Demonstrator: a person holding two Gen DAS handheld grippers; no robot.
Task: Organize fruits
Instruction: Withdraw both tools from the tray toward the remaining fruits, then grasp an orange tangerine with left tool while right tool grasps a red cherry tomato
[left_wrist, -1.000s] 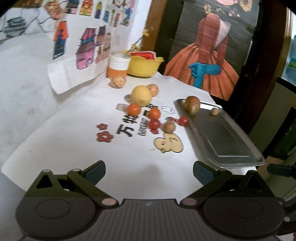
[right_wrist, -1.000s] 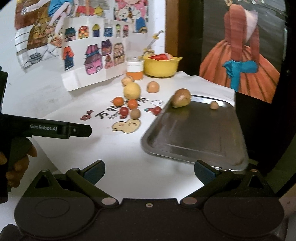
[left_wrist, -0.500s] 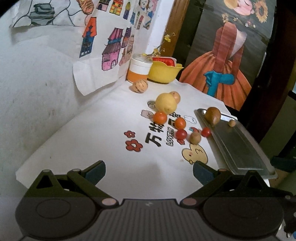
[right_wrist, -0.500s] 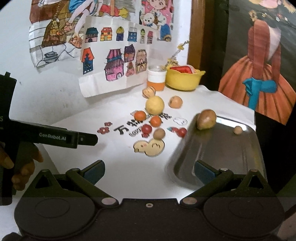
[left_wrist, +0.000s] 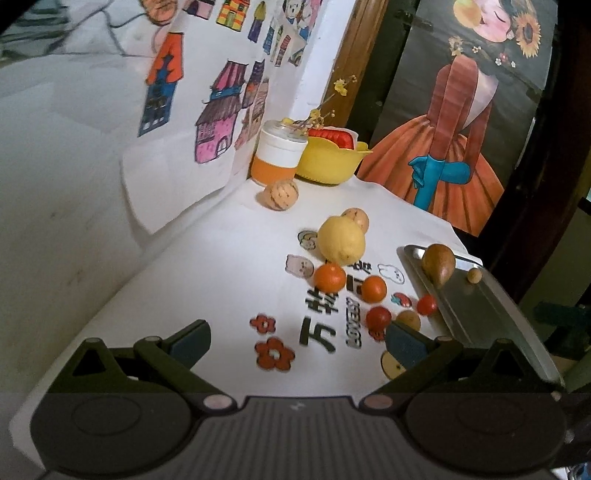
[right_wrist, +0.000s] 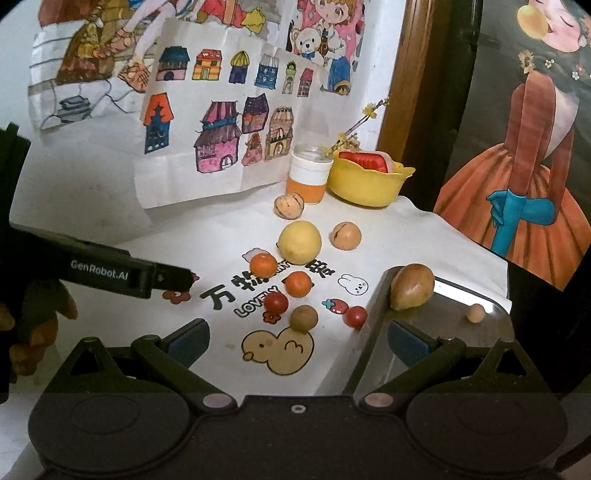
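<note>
Both grippers, left gripper (left_wrist: 297, 341) and right gripper (right_wrist: 297, 341), are held spread and empty near the table's front edge. Loose fruits (right_wrist: 299, 242) are clustered mid-table beside the metal tray (right_wrist: 461, 354), apparently their destination, where a pear (right_wrist: 413, 285) already lies.

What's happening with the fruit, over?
Left gripper open, empty. Right gripper open, empty. Brown pear-shaped fruit and small round fruit on the tray; lemon waiting on table. Nothing blocking.

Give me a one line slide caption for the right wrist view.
Open right tongs hover over loose fruit beside a metal tray already holding a brown pear and a small round fruit.
</note>
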